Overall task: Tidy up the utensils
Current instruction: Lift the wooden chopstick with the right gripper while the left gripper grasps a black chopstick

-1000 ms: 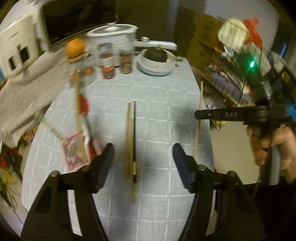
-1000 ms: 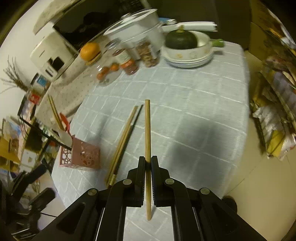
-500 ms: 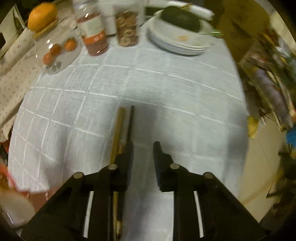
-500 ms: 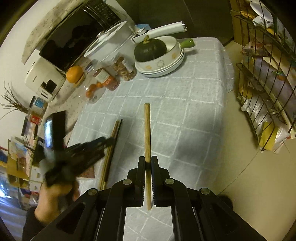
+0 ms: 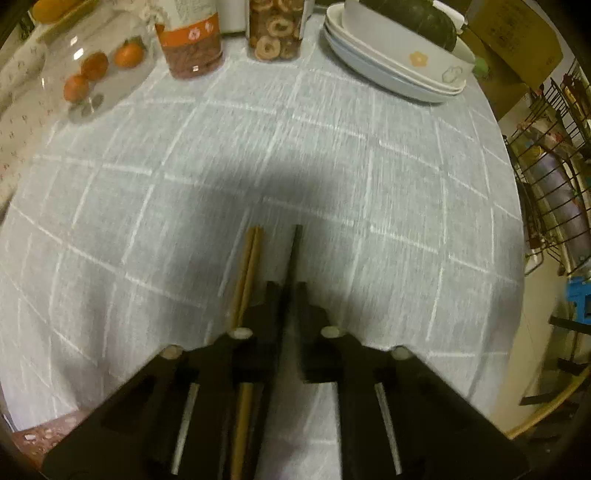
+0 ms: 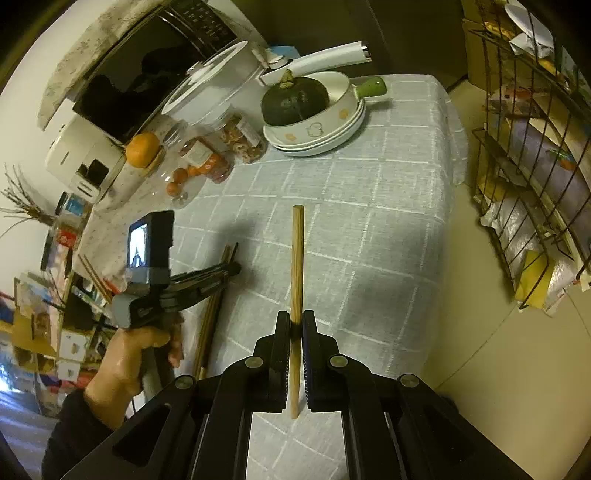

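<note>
Both tongs clamping chopsticks: left tongs (image 5: 290,291) pinching the black chopstick (image 5: 295,245), right tongs (image 6: 295,325) gripping the wooden chopstick (image 6: 297,258).

Black fingers (image 6: 282,354) with round silver rivets; dark sleeve (image 6: 70,435).

I count four chopsticks: one dark chopstick (image 5: 294,254) and two tan chopsticks (image 5: 248,266) lying on the checked tablecloth (image 5: 369,206), and one light wooden chopstick (image 6: 297,280) raised above it. At the tablecloth's far edge I see two jars (image 5: 275,29), three small orange fruits (image 5: 96,65) under a clear dome, one large orange (image 6: 142,148), one dark green squash (image 6: 294,99) and three stacked dishes (image 6: 325,136).
</note>
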A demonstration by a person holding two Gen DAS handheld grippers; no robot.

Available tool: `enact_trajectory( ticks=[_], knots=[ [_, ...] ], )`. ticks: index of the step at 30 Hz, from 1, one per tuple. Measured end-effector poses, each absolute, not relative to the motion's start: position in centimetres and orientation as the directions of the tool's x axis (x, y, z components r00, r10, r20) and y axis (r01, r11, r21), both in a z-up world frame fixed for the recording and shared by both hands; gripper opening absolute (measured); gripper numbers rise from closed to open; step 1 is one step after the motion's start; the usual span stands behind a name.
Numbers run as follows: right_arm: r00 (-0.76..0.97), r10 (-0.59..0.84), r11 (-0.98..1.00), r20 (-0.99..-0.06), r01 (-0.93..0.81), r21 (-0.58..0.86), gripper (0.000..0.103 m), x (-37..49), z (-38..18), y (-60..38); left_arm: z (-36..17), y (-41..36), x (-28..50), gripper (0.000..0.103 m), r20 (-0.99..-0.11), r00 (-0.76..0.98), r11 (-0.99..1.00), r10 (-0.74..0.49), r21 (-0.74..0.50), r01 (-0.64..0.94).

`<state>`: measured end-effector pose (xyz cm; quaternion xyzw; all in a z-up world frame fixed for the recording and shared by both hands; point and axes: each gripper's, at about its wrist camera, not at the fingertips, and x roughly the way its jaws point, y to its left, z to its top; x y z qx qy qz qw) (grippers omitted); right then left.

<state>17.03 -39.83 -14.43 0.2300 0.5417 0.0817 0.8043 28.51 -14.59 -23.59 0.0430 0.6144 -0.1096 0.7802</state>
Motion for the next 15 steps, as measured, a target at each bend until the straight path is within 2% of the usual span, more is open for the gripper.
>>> enact_trajectory(
  ticks=[5, 15],
  knots=[
    [0.428, 0.373, 0.883, -0.823, 0.108, 0.457, 0.006, 16.4, -13.2, -39.5, -21.5, -14.8, 26.1, 0.006, -0.953, 0.263, 0.962, -0.148, -0.077, 0.262],
    [0.511, 0.357, 0.89, -0.782, 0.069, 0.452, 0.006, 13.5, -9.5, -38.3, -12.8, -15.5, 18.5, 0.006, -0.876, 0.41, 0.906, -0.253, -0.067, 0.417]
  ],
)
